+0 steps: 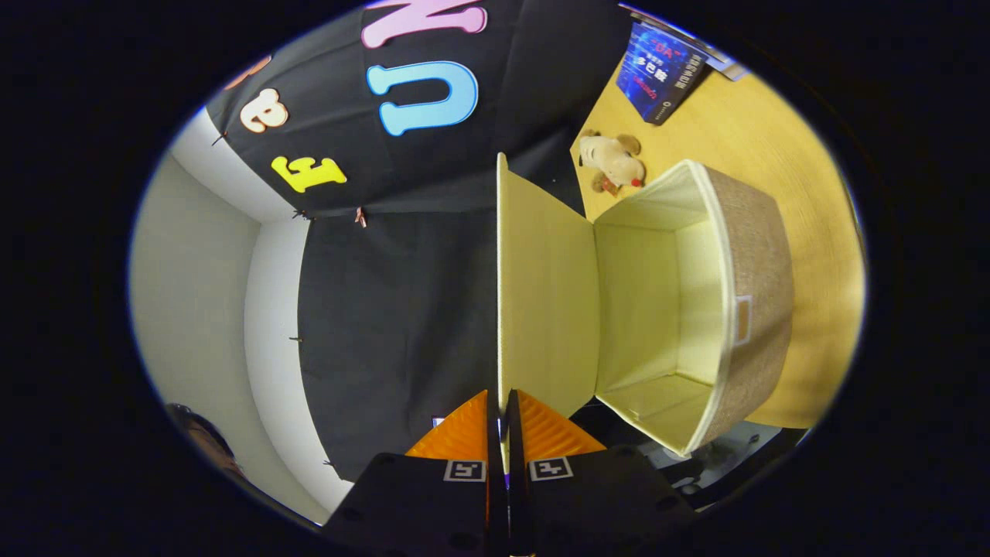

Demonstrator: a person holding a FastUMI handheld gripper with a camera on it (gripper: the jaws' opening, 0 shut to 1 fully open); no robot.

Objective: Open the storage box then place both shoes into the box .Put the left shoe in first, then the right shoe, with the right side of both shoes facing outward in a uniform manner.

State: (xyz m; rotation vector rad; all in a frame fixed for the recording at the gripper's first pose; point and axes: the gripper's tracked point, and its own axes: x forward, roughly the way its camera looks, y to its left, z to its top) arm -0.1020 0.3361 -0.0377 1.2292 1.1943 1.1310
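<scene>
The storage box [756,309] has a brown woven outside and a cream lining, and it stands on the wooden table [820,232]. Its inside is bare. The cream lid [545,302] is swung up and away from the box mouth, still joined along one edge. My gripper [501,398] is shut on the free edge of that lid, with both fingers pressing on the thin panel from either side. My view is rolled sideways, so the table appears to stand on end beside the box.
A small plush dog [612,161] lies on the table beyond the box. A dark blue book [659,71] stands farther back. A person's head [203,435] shows low beside my fingers, near the pale wall [193,309].
</scene>
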